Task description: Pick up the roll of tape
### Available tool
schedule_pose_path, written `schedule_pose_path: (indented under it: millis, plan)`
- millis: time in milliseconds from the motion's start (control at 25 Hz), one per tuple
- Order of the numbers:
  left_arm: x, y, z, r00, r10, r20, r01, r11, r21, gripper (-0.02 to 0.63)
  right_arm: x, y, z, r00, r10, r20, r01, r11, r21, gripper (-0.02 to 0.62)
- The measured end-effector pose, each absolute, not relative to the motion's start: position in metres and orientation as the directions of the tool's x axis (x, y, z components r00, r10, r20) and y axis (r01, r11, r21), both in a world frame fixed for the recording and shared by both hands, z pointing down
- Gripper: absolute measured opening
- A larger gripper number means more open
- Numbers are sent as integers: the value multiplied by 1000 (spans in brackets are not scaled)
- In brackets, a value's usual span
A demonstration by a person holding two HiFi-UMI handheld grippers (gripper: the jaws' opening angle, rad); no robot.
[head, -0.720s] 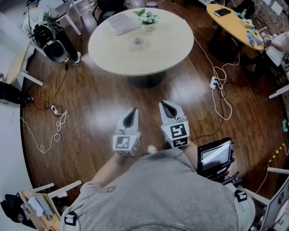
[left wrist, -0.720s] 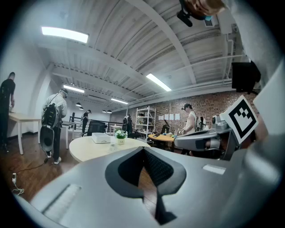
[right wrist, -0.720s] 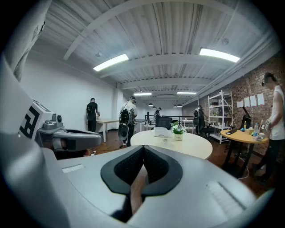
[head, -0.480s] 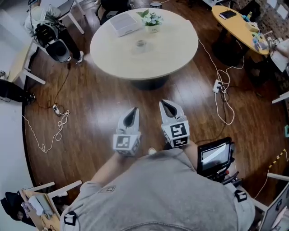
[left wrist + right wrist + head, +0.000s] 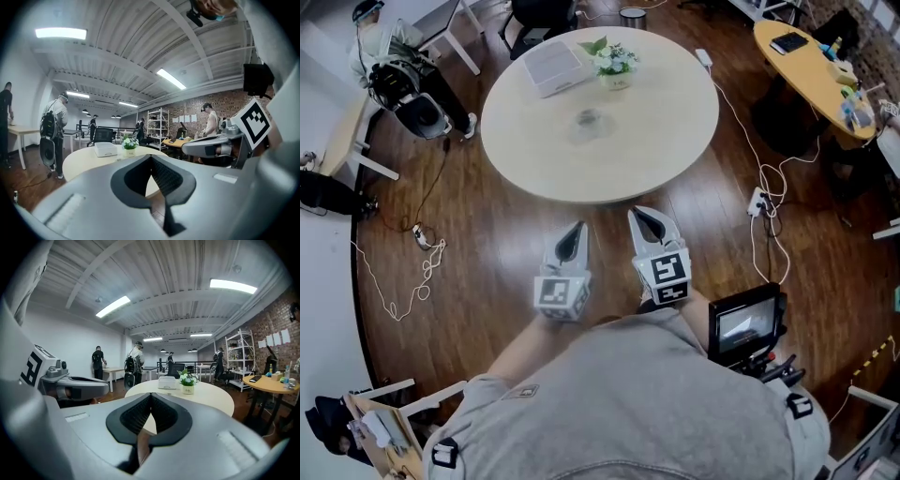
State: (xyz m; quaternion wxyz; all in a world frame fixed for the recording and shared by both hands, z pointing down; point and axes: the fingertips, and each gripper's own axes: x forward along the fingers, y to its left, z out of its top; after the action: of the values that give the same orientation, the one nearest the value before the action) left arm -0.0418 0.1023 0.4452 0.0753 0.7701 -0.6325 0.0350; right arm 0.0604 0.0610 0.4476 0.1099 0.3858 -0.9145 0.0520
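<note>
A clear roll of tape (image 5: 588,119) lies flat near the middle of the round pale table (image 5: 666,141), beyond both grippers. My left gripper (image 5: 574,234) and right gripper (image 5: 649,222) are held side by side over the wooden floor, just short of the table's near edge and pointing at it. Both are shut, with nothing between their jaws. In the left gripper view the left gripper (image 5: 151,157) shows its dark pads meeting, and so does the right gripper (image 5: 151,394) in the right gripper view. The jaws hide the tape in the right gripper view.
A white box (image 5: 555,66) and a small potted plant (image 5: 614,64) stand at the table's far side. White cables and a power strip (image 5: 759,202) lie on the floor at the right, more cable (image 5: 412,281) at the left. A small monitor (image 5: 748,323) is at my right hip. Several people stand far off.
The round table has come nearer and sits lower in the head view. Both grippers stay shut and side by side, now closer to the table's near edge.
</note>
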Motion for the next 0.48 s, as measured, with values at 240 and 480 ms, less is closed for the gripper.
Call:
schedule_pose_path:
  millis: [240,480]
  plan:
    - [-25,46,443,178,-971,162,-984,-170,60,2,70,3,449,-701,-666,256,-693,721,-22,14]
    - [-27,6,452,171,-967,190,-985,-161,68,2,63,-40,457,-706,-654,271,-689,723,-49,14]
